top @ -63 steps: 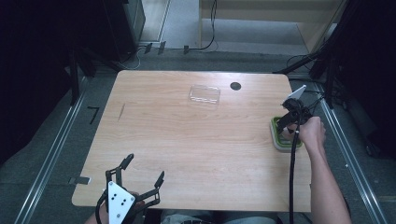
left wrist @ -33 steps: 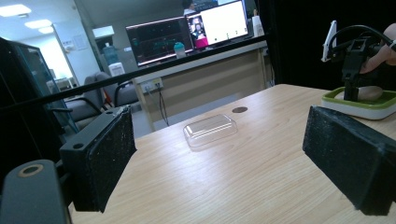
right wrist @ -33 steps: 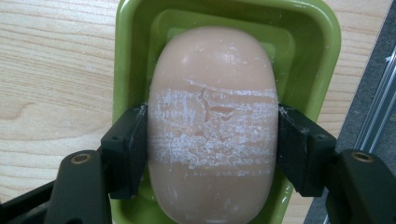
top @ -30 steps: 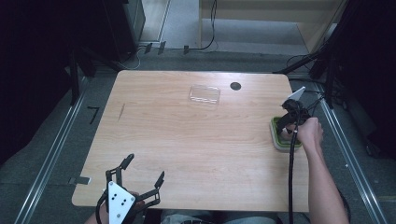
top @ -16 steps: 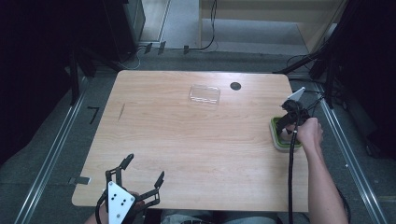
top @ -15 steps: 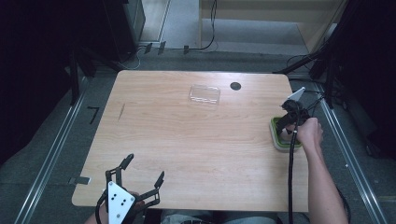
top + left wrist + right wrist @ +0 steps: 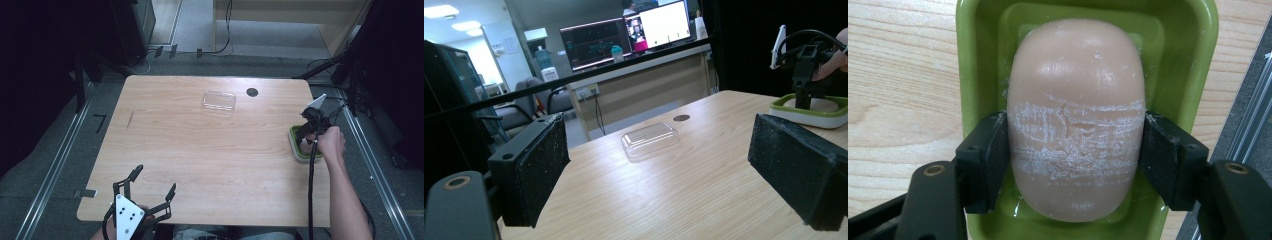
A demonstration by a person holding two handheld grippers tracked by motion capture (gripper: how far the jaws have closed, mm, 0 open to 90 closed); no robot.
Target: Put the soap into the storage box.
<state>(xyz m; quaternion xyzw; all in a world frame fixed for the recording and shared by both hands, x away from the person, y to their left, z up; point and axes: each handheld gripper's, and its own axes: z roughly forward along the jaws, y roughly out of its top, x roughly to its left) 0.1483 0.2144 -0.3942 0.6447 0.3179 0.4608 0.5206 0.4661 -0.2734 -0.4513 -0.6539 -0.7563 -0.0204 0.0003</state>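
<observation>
A pale pink bar of soap (image 7: pixel 1075 100) lies in a green soap dish (image 7: pixel 978 60) near the table's right edge. My right gripper (image 7: pixel 1075 132) points down into the dish and is shut on the soap, one pad pressed on each long side. From above, this gripper (image 7: pixel 309 131) stands over the dish (image 7: pixel 295 145) with a hand behind it. My left gripper (image 7: pixel 155 179) hovers open at the table's near left edge with nothing between its jaws. In its own view the left gripper (image 7: pixel 669 170) looks across the table toward the dish (image 7: pixel 809 112).
A clear plastic box (image 7: pixel 219 101) lies at the far middle of the wooden table (image 7: pixel 200 150), beside a round black grommet (image 7: pixel 252 92). The right gripper's cable (image 7: pixel 311 190) runs along the forearm. Metal rails (image 7: pixel 55 165) flank the table on both sides.
</observation>
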